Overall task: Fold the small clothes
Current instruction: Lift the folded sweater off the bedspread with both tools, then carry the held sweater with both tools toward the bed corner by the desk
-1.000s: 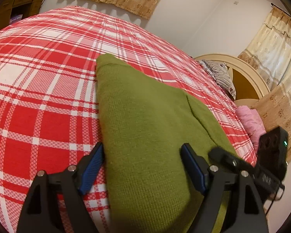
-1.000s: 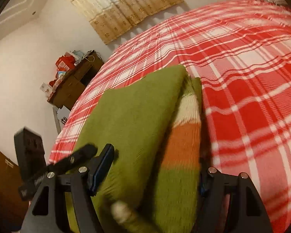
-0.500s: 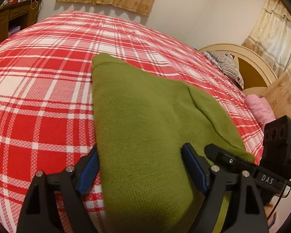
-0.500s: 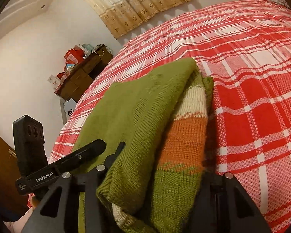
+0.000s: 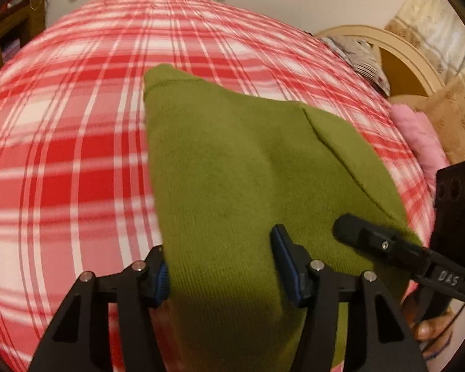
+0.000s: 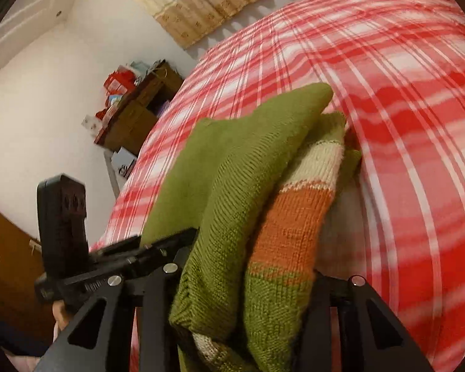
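A folded green knit sweater (image 5: 232,161) with cream and orange stripes (image 6: 294,226) is held over the red plaid bed (image 5: 62,155). My left gripper (image 5: 223,266) has its blue-padded fingers (image 5: 283,257) closed on the sweater's near edge, the thick fold filling the gap. My right gripper (image 6: 245,282) grips the other near corner, its fingers buried in the layers. The sweater's near end is lifted; its far corner (image 5: 158,74) rests on the bed. Each gripper shows in the other's view, the right one in the left wrist view (image 5: 387,245).
A pink cloth (image 5: 418,136) and a patterned pillow (image 5: 362,59) lie by the curved headboard (image 5: 403,49). A wooden desk with clutter (image 6: 133,105) stands by the wall left of the bed. Curtains hang behind.
Both grippers have lifted and tilted the sweater's near end and closed tighter on it. The views have swung, with the bed blurred by motion.
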Demonstrator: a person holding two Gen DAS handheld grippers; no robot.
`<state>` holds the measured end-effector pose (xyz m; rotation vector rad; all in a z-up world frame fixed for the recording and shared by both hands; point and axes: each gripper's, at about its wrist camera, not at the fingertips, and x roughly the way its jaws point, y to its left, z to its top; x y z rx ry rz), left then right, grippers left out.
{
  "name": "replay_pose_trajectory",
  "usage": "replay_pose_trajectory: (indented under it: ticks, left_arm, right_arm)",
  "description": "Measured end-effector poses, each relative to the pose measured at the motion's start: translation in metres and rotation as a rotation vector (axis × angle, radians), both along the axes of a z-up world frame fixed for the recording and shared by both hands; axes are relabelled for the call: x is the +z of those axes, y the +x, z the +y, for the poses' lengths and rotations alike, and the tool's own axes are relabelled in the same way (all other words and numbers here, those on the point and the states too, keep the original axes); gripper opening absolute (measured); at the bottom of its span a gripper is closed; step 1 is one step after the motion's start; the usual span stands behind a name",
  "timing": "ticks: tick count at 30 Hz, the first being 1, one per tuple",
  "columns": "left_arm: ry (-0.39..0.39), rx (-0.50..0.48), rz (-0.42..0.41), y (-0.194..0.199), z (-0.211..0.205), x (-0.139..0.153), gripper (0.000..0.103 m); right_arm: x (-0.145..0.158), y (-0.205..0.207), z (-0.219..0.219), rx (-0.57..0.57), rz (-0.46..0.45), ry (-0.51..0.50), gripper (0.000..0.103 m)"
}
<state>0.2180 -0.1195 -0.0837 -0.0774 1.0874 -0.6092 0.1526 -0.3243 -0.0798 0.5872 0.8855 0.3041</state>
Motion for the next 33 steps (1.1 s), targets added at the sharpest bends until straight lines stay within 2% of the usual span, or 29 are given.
replay_pose_trajectory:
  ticks: [3,4,6,11,13,17,22,27,33]
  left_arm:
    - [-0.053,-0.027,0.028,-0.005,0.007,-0.004,0.072]
    - [-0.064,-0.019,0.038,-0.003,0.008,-0.007,0.079]
    - [-0.071,0.008,0.048,0.004,0.006,-0.011,0.086]
    - [-0.008,0.029,-0.051,0.009,-0.012,-0.011,0.087]
    - [-0.001,0.038,-0.076,0.009,-0.015,-0.012,0.085]
    - [-0.014,0.041,-0.105,0.004,-0.015,-0.010,0.067]
    - [0.018,0.063,-0.156,-0.007,-0.012,0.002,0.044]
    - [0.059,0.072,-0.204,-0.029,-0.006,0.015,0.040]
    - [0.096,0.099,-0.255,-0.055,0.010,0.030,0.040]
  right_arm:
    - [-0.014,-0.021,-0.009,-0.033,0.019,0.048,0.036]
    - [-0.019,-0.025,-0.013,-0.049,0.015,0.075,0.037]
    - [-0.026,-0.026,-0.019,-0.075,0.015,0.129,0.040]
    - [-0.033,-0.016,-0.017,-0.095,-0.022,0.097,0.051]
    - [-0.035,-0.013,-0.016,-0.098,-0.044,0.088,0.051]
    - [-0.031,-0.017,-0.006,-0.103,-0.069,0.018,0.047]
    - [-0.010,-0.026,0.017,-0.127,-0.091,-0.153,0.038]
    - [0.018,-0.050,0.046,-0.111,-0.147,-0.258,0.038]
    - [0.029,-0.076,0.066,-0.118,-0.170,-0.237,0.038]
